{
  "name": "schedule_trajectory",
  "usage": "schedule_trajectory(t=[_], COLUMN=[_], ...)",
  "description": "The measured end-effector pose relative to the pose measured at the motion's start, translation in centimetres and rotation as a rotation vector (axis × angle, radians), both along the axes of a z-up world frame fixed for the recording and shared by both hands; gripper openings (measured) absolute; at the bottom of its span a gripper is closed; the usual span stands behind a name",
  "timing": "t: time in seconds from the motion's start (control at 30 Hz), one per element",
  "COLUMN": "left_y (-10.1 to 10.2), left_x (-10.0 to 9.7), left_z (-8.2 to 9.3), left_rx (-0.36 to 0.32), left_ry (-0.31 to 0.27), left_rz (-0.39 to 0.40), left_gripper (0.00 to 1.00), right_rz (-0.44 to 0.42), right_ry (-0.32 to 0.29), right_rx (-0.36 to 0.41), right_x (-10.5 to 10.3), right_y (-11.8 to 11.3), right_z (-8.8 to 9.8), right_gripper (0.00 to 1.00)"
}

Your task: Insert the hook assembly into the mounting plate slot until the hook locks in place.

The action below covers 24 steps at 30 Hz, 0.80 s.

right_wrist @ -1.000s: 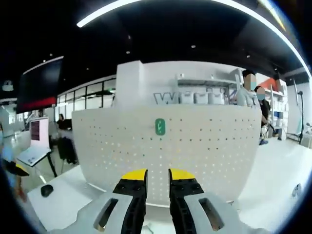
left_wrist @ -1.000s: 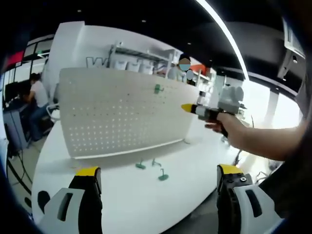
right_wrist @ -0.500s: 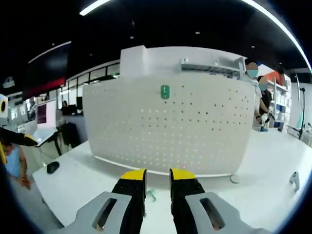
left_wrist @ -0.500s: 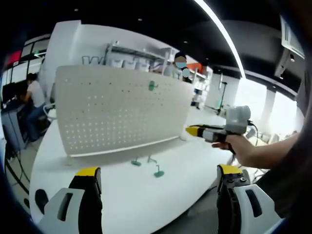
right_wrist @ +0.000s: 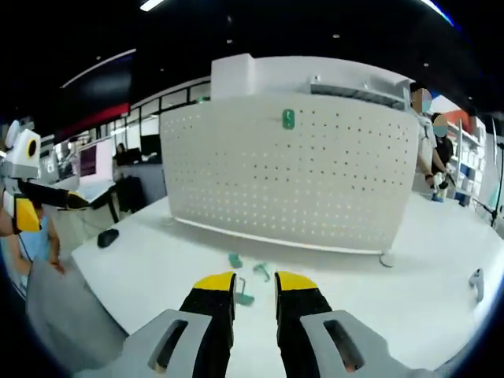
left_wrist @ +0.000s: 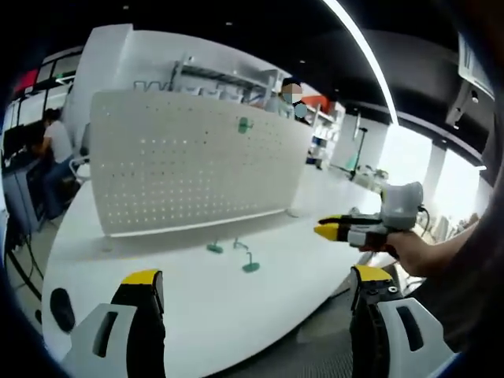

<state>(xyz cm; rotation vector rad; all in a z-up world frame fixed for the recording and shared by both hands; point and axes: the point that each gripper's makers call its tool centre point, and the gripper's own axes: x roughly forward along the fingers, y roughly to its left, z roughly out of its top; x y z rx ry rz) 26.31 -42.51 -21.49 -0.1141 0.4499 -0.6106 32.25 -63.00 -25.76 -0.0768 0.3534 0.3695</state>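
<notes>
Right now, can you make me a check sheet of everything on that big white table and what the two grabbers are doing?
Surface: white table, mostly bare.
Job's things: white pegboard stands upright on the table; one green hook plate is already mounted near its top edge; three loose green hooks lie on the table in front of the board.
Clutter: a dark mouse near the table's edge; a small clip-like part at the far side.
Grippers: left gripper wide open, empty; right gripper nearly shut, holding nothing.
Cables: a thin cable at the foot of the board.
Surroundings: shelving, ceiling light strip, people behind the board and at desks.
</notes>
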Motion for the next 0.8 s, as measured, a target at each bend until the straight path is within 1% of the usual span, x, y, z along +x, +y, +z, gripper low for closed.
schedule_trajectory(t=[0.1,0.2,0.23,0.27,0.3,0.33,0.37,0.47,0.5,0.53,0.63,0.77,0.8], left_y=[0.0,0.2,0.3,0.4,0.4,0.3,0.3,0.4,0.5,0.5,0.7,1.1,1.2], left_x=[0.0,0.2,0.4,0.5,0.6,0.7,0.7,0.7,0.7,0.8,1.0,1.4,1.5], left_z=[-0.1,0.1,0.1,0.1,0.0,-0.3,-0.5,-0.7,-0.8,-0.8,-1.0,-1.2,-1.3], left_rx=[0.000,0.003,-0.002,-0.009,-0.011,-0.005,0.002,0.007,0.003,-0.001,0.005,-0.006,-0.010], left_ry=[0.009,0.005,0.002,0.005,0.009,0.012,0.016,0.025,0.027,0.028,0.035,0.042,0.045], left_rz=[0.006,0.010,0.014,0.018,0.018,0.014,0.010,0.011,0.015,0.018,0.023,0.036,0.039], left_gripper=[1.00,1.00,1.00,1.00,1.00,1.00,1.00,1.00,1.00,1.00,1.00,1.00,1.00], right_rz=[0.032,0.065,0.089,0.130,0.169,0.200,0.251,0.310,0.354,0.388,0.433,0.476,0.484], right_ry=[0.030,0.045,0.043,0.048,0.070,0.080,0.090,0.120,0.152,0.150,0.173,0.199,0.205], right_rx=[0.000,0.004,0.006,-0.005,-0.019,-0.027,-0.033,-0.066,-0.082,-0.092,-0.108,-0.147,-0.144], right_x=[-0.8,-1.1,-1.0,-1.0,-1.1,-1.1,-1.1,-0.9,-0.9,-0.7,0.0,1.1,1.3], right_y=[0.2,0.6,0.9,1.3,1.7,2.0,2.6,3.1,3.6,4.0,4.7,5.4,5.6], right_z=[-0.5,-0.6,-0.6,-0.9,-1.4,-1.7,-2.1,-3.1,-3.8,-4.0,-4.9,-6.4,-6.6], right_gripper=[0.18,0.18,0.18,0.18,0.18,0.18,0.18,0.17,0.17,0.17,0.17,0.17,0.17])
